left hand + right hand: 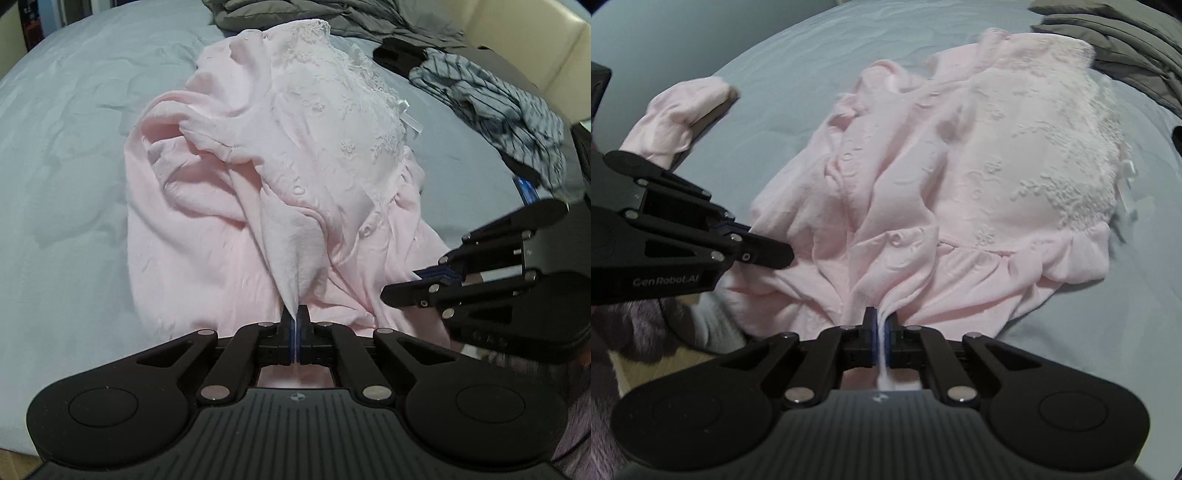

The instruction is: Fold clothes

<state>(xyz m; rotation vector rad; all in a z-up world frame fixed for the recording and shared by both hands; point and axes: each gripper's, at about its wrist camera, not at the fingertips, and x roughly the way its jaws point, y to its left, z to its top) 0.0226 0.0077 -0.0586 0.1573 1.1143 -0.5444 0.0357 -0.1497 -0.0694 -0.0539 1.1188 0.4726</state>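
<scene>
- A pink garment (280, 177) with a lace yoke lies rumpled on a grey-blue bed sheet (74, 147), filling the frame's centre.
- The left gripper (295, 325), bottom centre, is clamped tight on a pulled-up pinch of its fabric.
- The right gripper (882, 328) pinches the hem likewise, probably to stretch the garment flat for folding.
- "GenRobot.AI" is printed on the gripper at the right view's left edge.
- Striped clothes (491, 103) wait at upper right.

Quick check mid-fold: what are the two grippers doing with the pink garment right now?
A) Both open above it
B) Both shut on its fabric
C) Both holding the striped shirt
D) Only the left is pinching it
B: the left gripper and the right gripper each have a fold of the pink garment pinched between closed pads.
</scene>
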